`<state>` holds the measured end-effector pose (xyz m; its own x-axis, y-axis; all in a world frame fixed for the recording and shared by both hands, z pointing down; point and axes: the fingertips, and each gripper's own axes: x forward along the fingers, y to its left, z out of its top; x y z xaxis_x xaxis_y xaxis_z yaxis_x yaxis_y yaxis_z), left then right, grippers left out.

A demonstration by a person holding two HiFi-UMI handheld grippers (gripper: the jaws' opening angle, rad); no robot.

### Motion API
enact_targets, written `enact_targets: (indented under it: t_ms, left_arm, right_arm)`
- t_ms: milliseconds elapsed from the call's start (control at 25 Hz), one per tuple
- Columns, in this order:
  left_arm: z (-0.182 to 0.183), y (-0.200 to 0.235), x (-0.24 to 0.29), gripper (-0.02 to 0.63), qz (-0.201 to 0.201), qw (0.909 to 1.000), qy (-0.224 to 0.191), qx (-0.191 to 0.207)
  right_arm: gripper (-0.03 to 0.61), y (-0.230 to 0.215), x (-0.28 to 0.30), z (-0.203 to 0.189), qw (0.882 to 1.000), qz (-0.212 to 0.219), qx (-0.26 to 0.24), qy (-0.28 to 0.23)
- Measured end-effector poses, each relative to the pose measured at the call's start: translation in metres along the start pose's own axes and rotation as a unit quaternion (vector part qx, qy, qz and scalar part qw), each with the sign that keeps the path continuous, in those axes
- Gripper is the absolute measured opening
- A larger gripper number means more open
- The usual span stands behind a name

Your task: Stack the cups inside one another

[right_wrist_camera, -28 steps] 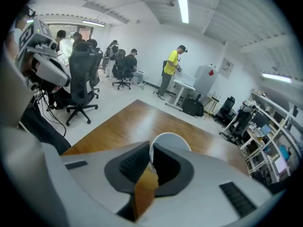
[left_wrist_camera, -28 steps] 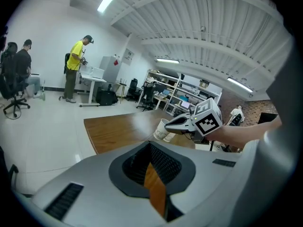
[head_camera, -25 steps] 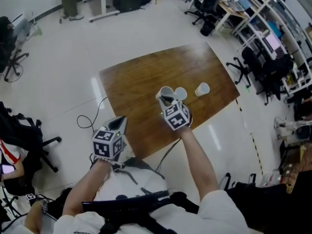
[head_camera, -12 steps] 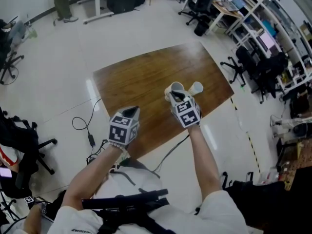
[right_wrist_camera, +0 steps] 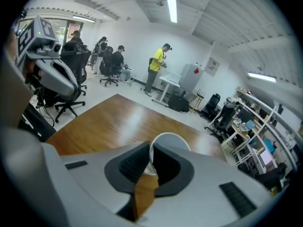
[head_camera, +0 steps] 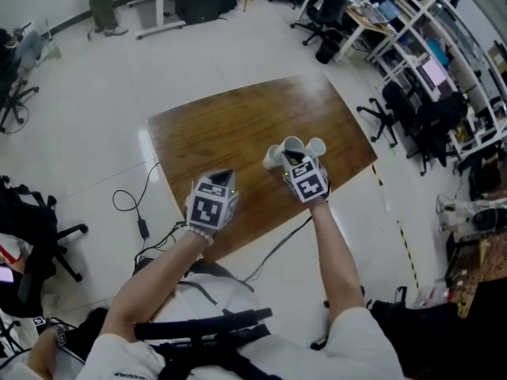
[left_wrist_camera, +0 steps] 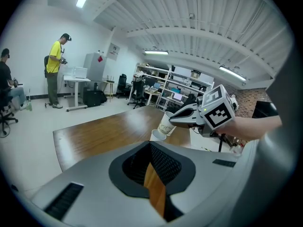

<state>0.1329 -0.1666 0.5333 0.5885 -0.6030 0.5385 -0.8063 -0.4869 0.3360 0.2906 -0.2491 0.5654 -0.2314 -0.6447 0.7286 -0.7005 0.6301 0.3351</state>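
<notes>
One cup (right_wrist_camera: 169, 142) hangs pinched in right gripper (right_wrist_camera: 150, 159) jaws near the table (head_camera: 222, 133) edge; left gripper (left_wrist_camera: 150, 150) seemingly closed.

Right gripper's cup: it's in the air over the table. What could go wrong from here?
1. The right gripper pinches the held cup by one side of its rim only. The thin wall could buckle or slip, probably tilting the cup.
2. The cup below on the table looks light, and the left gripper, shut and empty, does not steady it. An off-centre descent could knock it over.
</notes>
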Motion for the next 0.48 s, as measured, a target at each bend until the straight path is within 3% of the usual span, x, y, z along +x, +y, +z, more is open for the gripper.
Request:
enact_targets:
  t_ms: [480]
  left_arm:
    - [-0.027,0.009,-0.012,-0.002,0.011,0.9996,0.019,-0.015]
  right_arm:
    - [0.034,0.020,0.052,-0.008,0.999,0.037,-0.027,0.023]
